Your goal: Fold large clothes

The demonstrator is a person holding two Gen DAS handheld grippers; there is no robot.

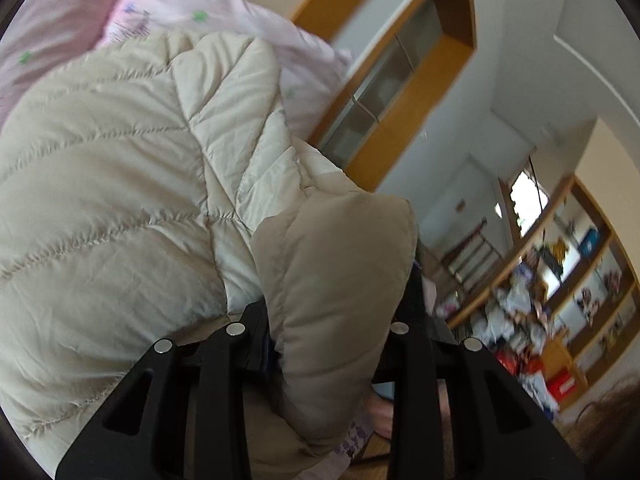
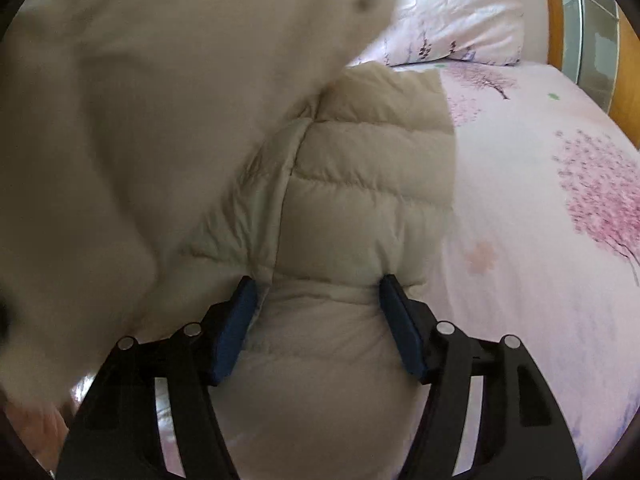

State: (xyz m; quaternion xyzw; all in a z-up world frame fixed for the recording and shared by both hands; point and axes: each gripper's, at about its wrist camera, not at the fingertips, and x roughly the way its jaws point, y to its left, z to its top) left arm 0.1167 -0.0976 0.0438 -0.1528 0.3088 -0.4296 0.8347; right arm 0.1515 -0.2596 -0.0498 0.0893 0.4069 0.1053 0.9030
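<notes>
Item: beige quilted jacket (image 2: 360,200), lying on the pink bedsheet (image 2: 540,240). Right gripper (image 2: 318,316) clamps a padded fold between its pads; left gripper (image 1: 328,344) grasps another bunch ahead. Advice: carry both edges level, keeping the fold taut.

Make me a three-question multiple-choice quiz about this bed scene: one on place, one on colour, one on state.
1. Where does the puffy jacket lie?
A. on the pink bedsheet
B. on a chair
C. on the floor

2. What colour are the right hand-held gripper pads?
A. red
B. blue
C. yellow

3. What is the right hand-held gripper doing?
A. hanging empty
B. pinching a pillow
C. clamping jacket padding

Answers: 1 A, the flowered sheet shows beside it; 2 B, both pads look blue; 3 C, padding bulges between its fingers.
</notes>
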